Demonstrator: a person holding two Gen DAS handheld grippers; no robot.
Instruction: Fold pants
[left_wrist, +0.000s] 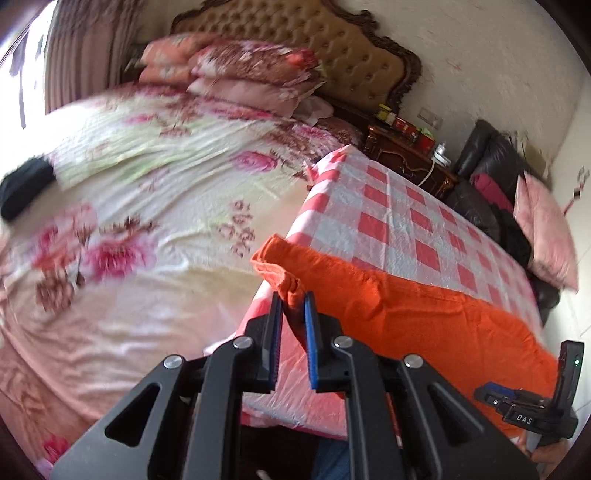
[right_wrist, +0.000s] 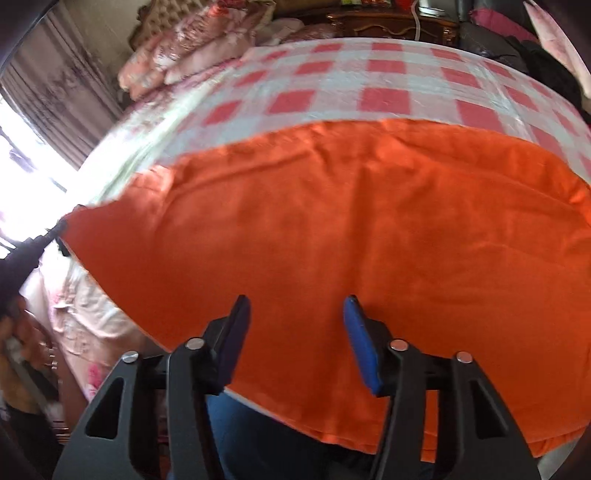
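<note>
Left tongs (left_wrist: 292, 300) clenched on corner of orange cotton pants (left_wrist: 406, 306), frame centre. Right tongs (right_wrist: 293, 306) released above cloth, lower centre. Pinch near hem before lifting; keep edges aligned on red-checked desk (left_wrist: 406, 221).

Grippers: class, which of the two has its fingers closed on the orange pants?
The left gripper: its fingers pinch a bunched corner of the orange pants. The right gripper has its fingers apart, gripping nothing.
</note>
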